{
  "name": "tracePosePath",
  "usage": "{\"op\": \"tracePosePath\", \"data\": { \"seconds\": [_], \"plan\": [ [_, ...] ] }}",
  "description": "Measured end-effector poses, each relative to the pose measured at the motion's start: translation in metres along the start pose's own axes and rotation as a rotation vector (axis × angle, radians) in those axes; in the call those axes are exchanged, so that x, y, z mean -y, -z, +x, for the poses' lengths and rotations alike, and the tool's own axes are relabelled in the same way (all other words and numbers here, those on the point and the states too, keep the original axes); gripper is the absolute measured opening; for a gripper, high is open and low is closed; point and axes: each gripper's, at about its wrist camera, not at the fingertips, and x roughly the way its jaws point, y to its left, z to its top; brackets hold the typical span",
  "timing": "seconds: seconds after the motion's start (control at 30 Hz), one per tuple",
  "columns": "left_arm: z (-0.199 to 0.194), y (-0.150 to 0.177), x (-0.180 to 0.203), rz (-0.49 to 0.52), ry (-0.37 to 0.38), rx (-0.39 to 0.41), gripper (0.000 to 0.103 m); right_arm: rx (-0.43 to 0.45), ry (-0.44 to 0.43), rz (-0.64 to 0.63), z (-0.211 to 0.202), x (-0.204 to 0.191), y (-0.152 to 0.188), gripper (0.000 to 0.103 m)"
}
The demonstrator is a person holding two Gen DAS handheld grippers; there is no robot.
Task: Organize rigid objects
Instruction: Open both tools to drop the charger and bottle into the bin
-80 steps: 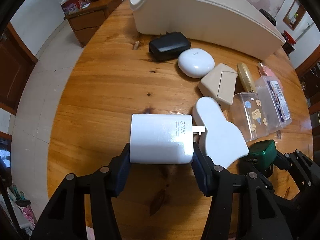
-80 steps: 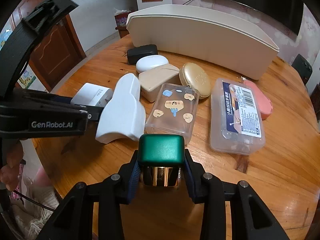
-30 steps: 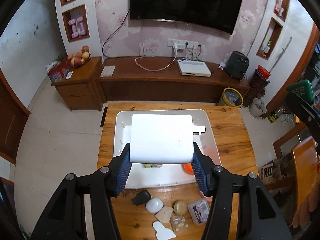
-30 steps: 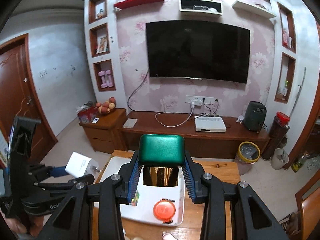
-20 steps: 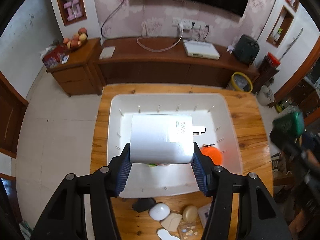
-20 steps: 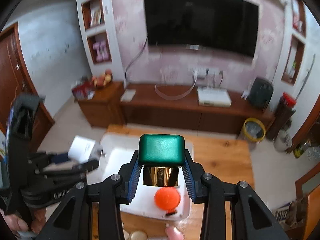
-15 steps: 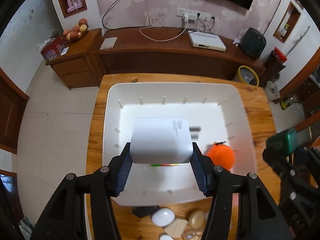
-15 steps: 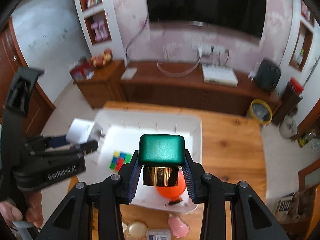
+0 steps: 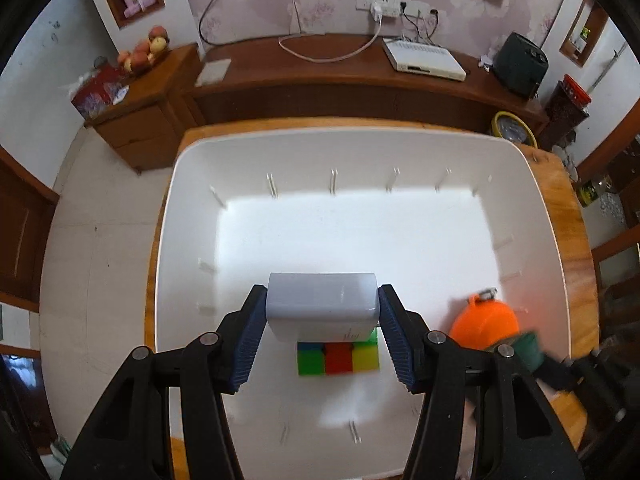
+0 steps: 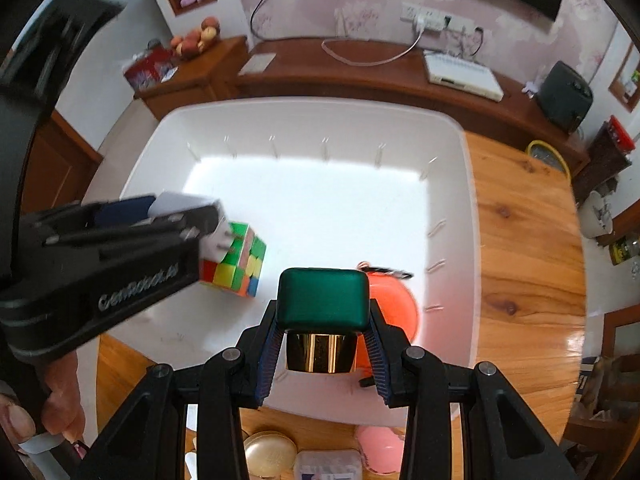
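Observation:
My left gripper (image 9: 322, 316) is shut on a white charger block (image 9: 322, 304), held above the floor of a large white bin (image 9: 360, 232) and right over a colourful puzzle cube (image 9: 338, 356). In the right wrist view the same left gripper (image 10: 200, 236) shows at the left with the charger (image 10: 182, 204) beside the cube (image 10: 236, 260). My right gripper (image 10: 322, 344) is shut on a small box with a green top and gold base (image 10: 322, 300), over the bin's (image 10: 320, 184) near right part, above an orange round object (image 10: 394, 304).
The bin stands on a wooden table (image 10: 520, 248). At its near side lie a gold oval case (image 10: 270, 456), a pink case (image 10: 378, 448) and a clear plastic box (image 10: 328, 466). A person's hand (image 10: 60, 408) holds the left gripper. A low wooden cabinet (image 9: 360, 84) runs behind.
Both grippers have tilted down and sunk toward the bin, which now fills the views. The puzzle cube has come into sight under the charger. Both grips stay unchanged.

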Motion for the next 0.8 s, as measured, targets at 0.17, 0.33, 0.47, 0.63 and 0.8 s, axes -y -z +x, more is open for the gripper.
{"op": "tracePosePath", "data": {
  "seconds": [0.17, 0.33, 0.47, 0.63, 0.8],
  "plan": [
    [0.012, -0.016, -0.007, -0.049, -0.033, 0.016, 0.059, -0.078, -0.057, -0.016, 0.026, -0.009, -0.001, 0.040],
    [0.028, -0.022, -0.016, -0.116, -0.057, 0.001, 0.060, -0.118, -0.067, 0.000, 0.038, -0.012, 0.005, 0.064],
    [0.019, -0.019, -0.015, -0.123, -0.037, 0.028, 0.093, -0.064, -0.068, -0.027, 0.022, -0.010, 0.012, 0.078],
    [-0.010, -0.015, -0.012, -0.083, -0.044, 0.060, 0.097, -0.028, -0.093, 0.007, 0.003, 0.001, 0.021, 0.078],
    [-0.045, -0.005, -0.018, -0.088, 0.010, 0.086, 0.098, 0.016, -0.110, 0.036, -0.018, 0.012, 0.038, 0.078]
  ]
}}
